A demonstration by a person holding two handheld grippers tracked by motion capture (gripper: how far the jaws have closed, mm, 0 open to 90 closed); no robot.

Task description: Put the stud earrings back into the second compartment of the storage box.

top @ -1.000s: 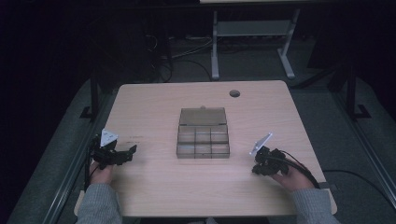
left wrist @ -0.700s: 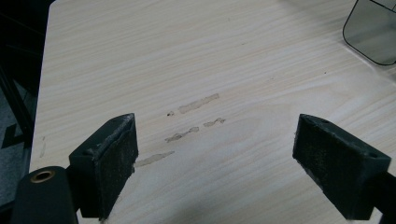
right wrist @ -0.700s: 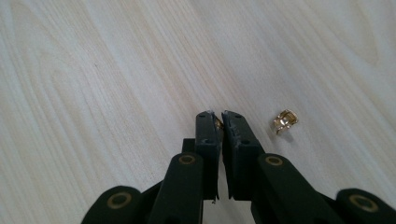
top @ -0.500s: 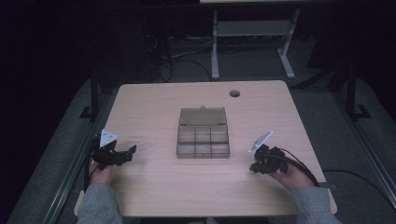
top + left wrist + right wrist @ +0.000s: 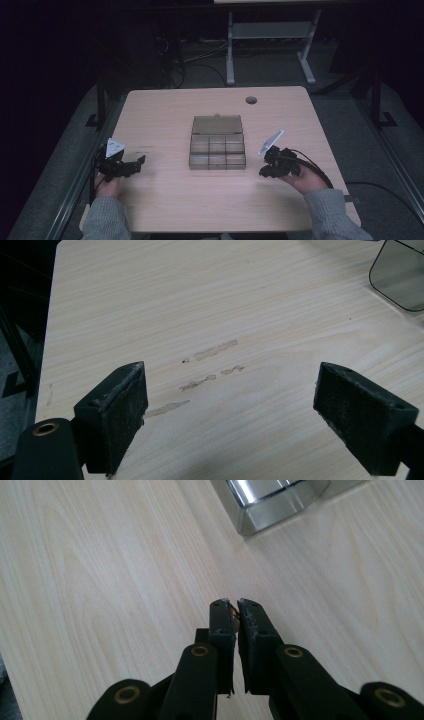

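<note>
A clear plastic box [image 5: 217, 150] with several compartments and its lid laid open behind it sits at the middle of the table. My left gripper [image 5: 137, 162] rests low at the table's left side, well clear of the box; in the left gripper view its jaws [image 5: 230, 377] stand wide open over bare wood, with nothing between them. My right gripper [image 5: 263, 172] hovers just right of the box's near corner. In the right gripper view it [image 5: 235, 605] is shut, pinching a tiny orange-brown thing [image 5: 234, 613] at the tips. A corner of the box [image 5: 270, 502] lies ahead.
The wooden table [image 5: 165, 115] has a round cable hole [image 5: 251, 100] at the back right. Some pale scuff marks [image 5: 210, 352] lie on the wood ahead of the left jaws. A rounded corner of the lid [image 5: 400, 275] shows far right. A metal stand [image 5: 270, 35] is behind the table.
My right gripper has lifted a little and drifted left toward the box, still shut. The left gripper has stayed where it was.
</note>
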